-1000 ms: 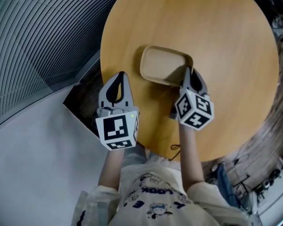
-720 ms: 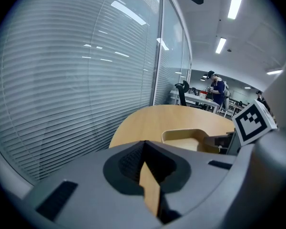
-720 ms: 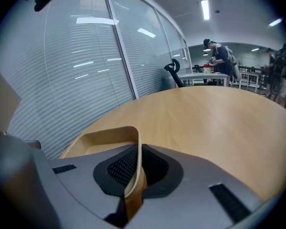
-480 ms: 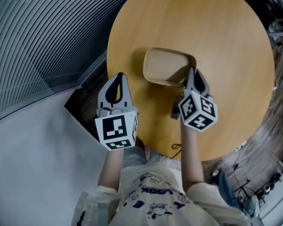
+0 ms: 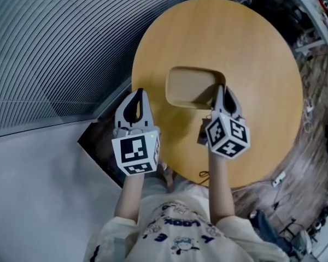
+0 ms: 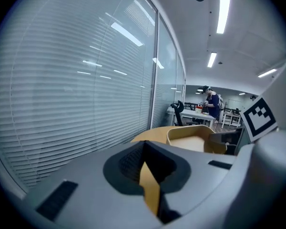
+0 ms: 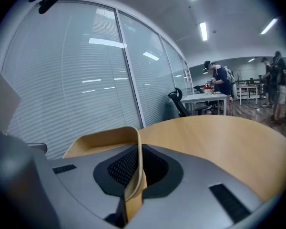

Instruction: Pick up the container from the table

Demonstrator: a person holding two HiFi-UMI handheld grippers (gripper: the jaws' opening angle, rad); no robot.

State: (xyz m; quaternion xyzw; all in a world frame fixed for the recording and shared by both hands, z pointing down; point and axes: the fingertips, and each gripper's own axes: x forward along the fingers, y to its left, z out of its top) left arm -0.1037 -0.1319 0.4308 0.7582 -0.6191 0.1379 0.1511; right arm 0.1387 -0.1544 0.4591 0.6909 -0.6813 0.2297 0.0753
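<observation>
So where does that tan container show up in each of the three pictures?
Head view: the container is mid-picture, framed by the round table.
Left gripper view: it sits right of centre.
Right gripper view: it is at lower left, its wall pinched by the right gripper.
Shared landmark: the round table.

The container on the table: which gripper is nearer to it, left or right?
Right. The right gripper is shut on the rim of the container; the left gripper, shut and empty, is apart from it at the table edge.
</observation>
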